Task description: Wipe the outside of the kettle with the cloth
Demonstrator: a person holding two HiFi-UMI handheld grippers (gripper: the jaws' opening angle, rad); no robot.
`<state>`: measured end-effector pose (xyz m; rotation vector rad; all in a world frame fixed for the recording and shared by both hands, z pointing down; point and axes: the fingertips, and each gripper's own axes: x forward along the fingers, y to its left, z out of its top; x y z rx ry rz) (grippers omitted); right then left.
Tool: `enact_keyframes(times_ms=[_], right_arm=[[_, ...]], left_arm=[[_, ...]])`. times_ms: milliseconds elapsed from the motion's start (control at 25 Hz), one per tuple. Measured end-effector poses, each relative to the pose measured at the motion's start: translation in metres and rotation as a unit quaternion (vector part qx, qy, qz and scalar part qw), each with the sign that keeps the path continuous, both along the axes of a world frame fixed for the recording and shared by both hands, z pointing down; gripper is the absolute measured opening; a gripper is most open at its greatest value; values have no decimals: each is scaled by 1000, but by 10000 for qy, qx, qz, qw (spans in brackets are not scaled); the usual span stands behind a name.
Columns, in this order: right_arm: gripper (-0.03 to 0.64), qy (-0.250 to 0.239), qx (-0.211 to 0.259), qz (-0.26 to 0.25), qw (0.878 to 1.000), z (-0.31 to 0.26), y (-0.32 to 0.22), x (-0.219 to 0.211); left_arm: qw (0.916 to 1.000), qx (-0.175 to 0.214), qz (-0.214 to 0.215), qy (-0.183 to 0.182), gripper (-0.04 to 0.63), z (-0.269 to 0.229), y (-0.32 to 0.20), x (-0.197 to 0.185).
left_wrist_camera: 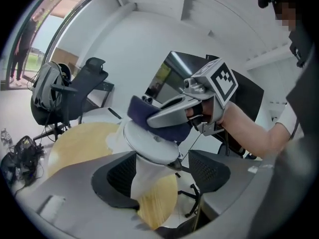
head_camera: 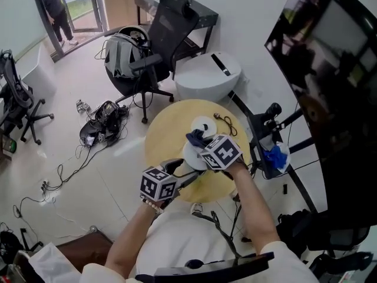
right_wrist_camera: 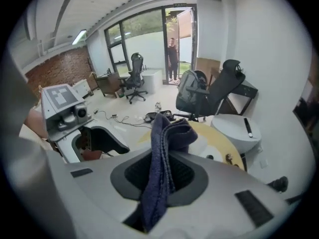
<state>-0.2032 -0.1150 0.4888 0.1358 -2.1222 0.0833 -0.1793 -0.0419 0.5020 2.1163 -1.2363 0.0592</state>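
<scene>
Kettle (left_wrist_camera: 149, 144) upright mid-frame on the round yellow table (left_wrist_camera: 75, 143), its body between the wide-apart jaws of the left gripper (left_wrist_camera: 162, 177) (no pinch evident), while the right gripper (right_wrist_camera: 159, 178), clamped on the dark blue cloth (right_wrist_camera: 164, 138), sits on its lid from upper right.

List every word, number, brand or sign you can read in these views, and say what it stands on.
No readable text in any view.
The left cube and the right cube: black-and-white square marker patterns only, no letters or numbers.
The kettle and the cloth: plain, no print visible.
</scene>
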Motion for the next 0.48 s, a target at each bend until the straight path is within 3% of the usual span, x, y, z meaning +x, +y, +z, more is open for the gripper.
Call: enact_keyframes(times_ms=[320, 480], right_arm=[[64, -206, -671, -791, 9944, -5, 64, -14], [64, -211, -776, -975, 9920, -7, 86, 4]], left_arm=[[9998, 92, 132, 142, 316, -4, 5, -2], [9989, 221, 416, -63, 338, -10, 13, -3]])
